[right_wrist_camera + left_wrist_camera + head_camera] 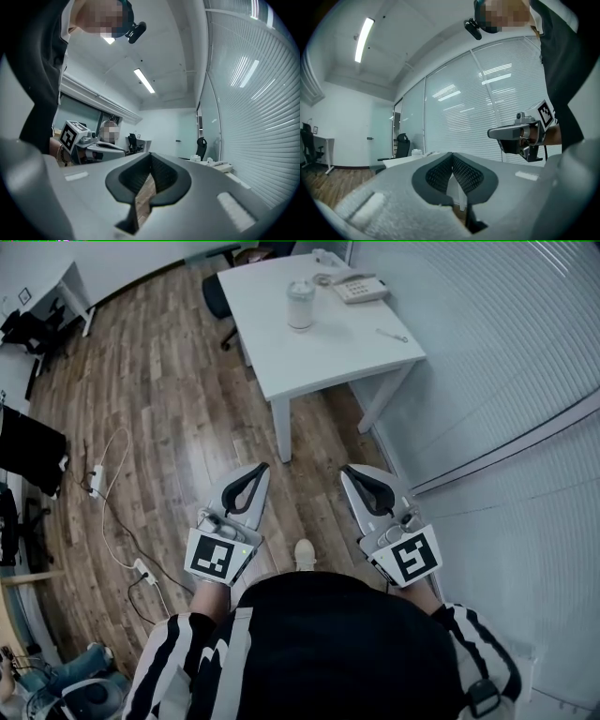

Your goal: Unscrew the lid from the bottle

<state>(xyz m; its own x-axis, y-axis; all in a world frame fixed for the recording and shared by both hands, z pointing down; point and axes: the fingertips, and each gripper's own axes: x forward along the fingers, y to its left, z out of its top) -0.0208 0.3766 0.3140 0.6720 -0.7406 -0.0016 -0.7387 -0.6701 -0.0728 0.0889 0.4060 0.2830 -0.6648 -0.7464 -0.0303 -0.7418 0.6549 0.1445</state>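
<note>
Lid on the distant bottle (detail too small)

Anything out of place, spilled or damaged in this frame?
Nothing spilled or damaged. The bottle stands upright on the white table near a phone. The only untidy thing is a cable with a power strip trailing across the wood floor.

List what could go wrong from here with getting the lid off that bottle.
1. The left gripper and right gripper are both shut and empty. Reaching the bottle like that would likely knock it over.
2. The bottle stands free on the table. Twisting the lid without gripping the body may just spin it.
3. A power strip lies on the floor at left, and a sidestep could catch it.
</note>
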